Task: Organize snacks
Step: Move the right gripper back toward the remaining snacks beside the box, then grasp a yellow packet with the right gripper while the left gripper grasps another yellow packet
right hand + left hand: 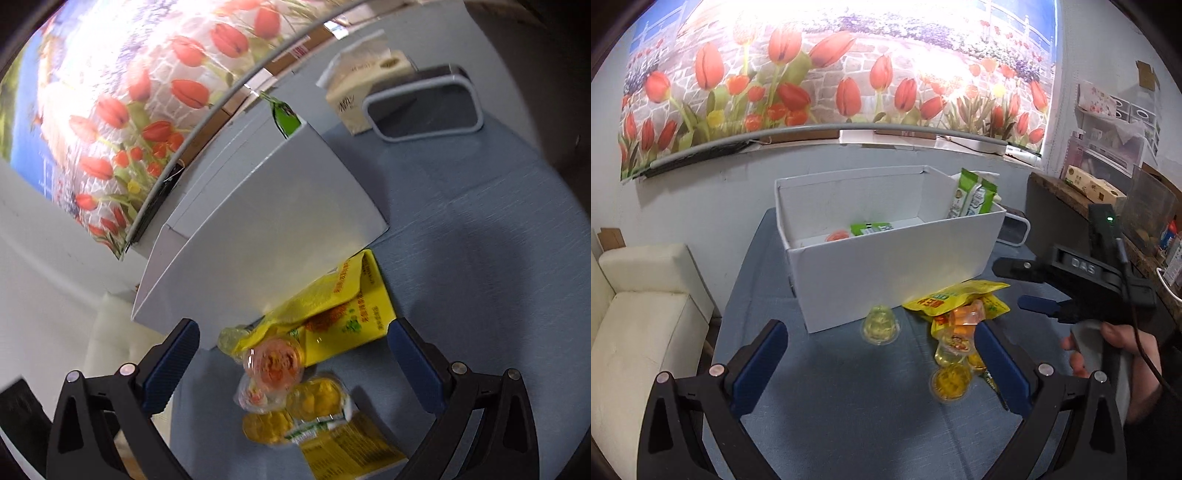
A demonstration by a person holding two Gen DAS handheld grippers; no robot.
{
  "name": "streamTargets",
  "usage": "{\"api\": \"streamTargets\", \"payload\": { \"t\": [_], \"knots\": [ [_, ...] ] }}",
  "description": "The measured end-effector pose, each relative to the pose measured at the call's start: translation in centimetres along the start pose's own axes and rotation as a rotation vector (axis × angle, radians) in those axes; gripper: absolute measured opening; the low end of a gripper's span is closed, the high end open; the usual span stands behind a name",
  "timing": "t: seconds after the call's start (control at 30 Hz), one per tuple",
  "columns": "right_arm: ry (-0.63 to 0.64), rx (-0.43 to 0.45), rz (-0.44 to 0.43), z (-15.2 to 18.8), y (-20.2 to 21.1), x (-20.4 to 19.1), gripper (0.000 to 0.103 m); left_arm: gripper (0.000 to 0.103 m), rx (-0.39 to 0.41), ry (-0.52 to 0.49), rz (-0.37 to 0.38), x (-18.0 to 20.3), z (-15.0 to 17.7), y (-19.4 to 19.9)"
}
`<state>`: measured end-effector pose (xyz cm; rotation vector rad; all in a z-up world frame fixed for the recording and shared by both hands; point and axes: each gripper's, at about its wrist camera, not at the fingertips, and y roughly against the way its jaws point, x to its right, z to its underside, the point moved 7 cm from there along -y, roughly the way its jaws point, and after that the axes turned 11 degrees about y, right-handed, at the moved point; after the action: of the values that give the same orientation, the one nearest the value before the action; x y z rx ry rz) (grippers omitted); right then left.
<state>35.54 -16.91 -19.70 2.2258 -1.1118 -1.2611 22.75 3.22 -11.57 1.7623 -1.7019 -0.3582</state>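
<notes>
While both grippers' jaws are released, w/ right gripper (293, 363) over orange jelly cup (273, 363), center it, clench gently, then lift into white box (886, 258).

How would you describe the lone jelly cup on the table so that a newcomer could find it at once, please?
Start at the open white cardboard box standing on the blue tablecloth. Just before its near wall, left of the yellow snack bags, sits a small clear plastic cup of pale yellow-green jelly. It stands alone, unlike the orange and yellow cups heaped together by the bags.
</notes>
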Motion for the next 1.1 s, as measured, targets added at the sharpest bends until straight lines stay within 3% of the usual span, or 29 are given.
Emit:
{"api": "streamTargets", "payload": {
  "t": [0.1, 0.3, 0.33, 0.43, 0.87, 1.1],
  "knots": [
    [0.006, -0.012, 0.008, -0.4, -1.4, 0.0, 0.095, 0.103, -0.002, 0.003, -0.004, -0.5, 0.2, -0.1],
    [0.033, -0.044, 0.026, -0.6, -3.3, -0.3, 0.052, 0.103, -0.023, 0.008, -0.006, -1.2, 0.7, -0.9],
    [0.037, -0.038, 0.03, -0.7, -3.4, -0.2, 0.04, 0.103, -0.026, 0.009, -0.001, -1.3, 0.8, -1.0],
    [0.006, -0.019, 0.004, -0.8, -3.3, 0.3, 0.03, 0.103, -0.029, -0.002, -0.004, -1.2, 1.1, -1.2],
    [0.127, 0.061, 0.07, -1.6, 1.6, -0.8, 0.012, 0.103, -0.04, -0.055, 0.007, 0.9, 1.4, -2.3],
    [0.186, 0.139, 0.091, -2.8, 5.9, -1.4, 0.01, 0.103, -0.016, -0.214, -0.013, 5.0, 1.7, -3.5]
  ]
}}
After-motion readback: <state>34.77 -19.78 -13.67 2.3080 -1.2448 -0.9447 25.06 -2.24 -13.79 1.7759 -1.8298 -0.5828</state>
